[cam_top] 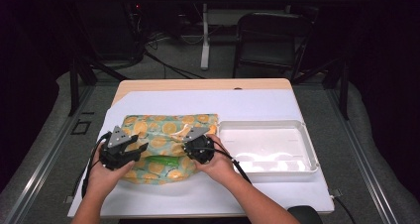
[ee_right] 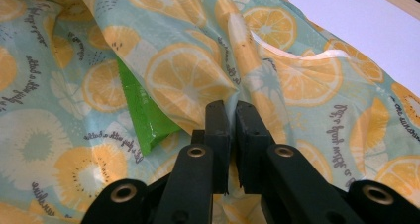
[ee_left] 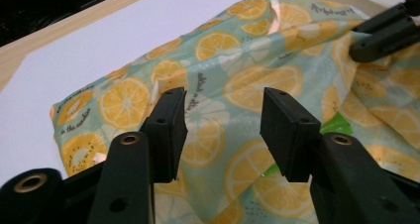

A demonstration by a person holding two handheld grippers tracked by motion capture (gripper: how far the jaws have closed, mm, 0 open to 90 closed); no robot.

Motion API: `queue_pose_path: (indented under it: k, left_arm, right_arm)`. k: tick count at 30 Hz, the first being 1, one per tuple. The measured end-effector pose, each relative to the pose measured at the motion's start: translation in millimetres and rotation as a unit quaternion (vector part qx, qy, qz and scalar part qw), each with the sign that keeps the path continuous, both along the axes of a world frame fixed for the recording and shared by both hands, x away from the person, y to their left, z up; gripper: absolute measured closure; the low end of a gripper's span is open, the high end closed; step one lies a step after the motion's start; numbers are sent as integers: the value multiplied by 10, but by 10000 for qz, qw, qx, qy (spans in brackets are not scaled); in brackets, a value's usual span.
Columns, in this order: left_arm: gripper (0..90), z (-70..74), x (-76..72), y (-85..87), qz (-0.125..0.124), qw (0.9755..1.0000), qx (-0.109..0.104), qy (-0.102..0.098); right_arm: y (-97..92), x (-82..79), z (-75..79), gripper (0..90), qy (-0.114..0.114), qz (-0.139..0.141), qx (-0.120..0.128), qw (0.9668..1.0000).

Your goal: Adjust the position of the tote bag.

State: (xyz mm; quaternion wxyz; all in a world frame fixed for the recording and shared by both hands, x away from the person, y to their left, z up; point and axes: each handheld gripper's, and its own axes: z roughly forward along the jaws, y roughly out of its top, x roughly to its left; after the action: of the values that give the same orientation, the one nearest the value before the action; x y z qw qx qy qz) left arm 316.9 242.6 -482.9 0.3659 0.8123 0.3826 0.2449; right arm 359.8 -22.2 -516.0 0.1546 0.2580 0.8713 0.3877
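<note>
Bag printed with orange slices lies on the white sheet, under and between the two grippers, seen from the high view. The left gripper hovers over the near left part; the right gripper sits on the fold beside a green strip of lining. A white tray stands just to the right of the right gripper. Beyond the wooden table edge, the room is dark, with a chair, a desk leg and cables on grey carpet.

In the left gripper view, the jaws stand wide apart over the bag, gripping nothing, and the other gripper shows far right. With this side let go, I judge the thin cloth may sag or slide when pulled.

In the right gripper view, the jaws are nearly together, pinching a fold of the bag, with the green lining just left. The pinch looks shallow; a quick tug could slip the fold free or drag the bag against the tray.
</note>
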Motion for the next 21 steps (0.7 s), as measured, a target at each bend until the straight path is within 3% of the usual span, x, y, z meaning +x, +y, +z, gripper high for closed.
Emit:
queue_pose_path:
  k: [3, 8, 21]
  left_arm:
    - [487, -16, -37, -14, -75, 10000, 13, -11]
    - [457, -125, -57, -71, -189, 9995, 241, 78]
    - [401, -308, -52, -150, -211, 9974, 681, 115]
  right_arm:
    - [-7, 10, -4, 856, 32, -9, 30, 10000]
    - [-20, 34, -2, 853, 36, 31, 35, 10000]
    - [-38, 65, -24, 839, 126, 2, 78, 9999]
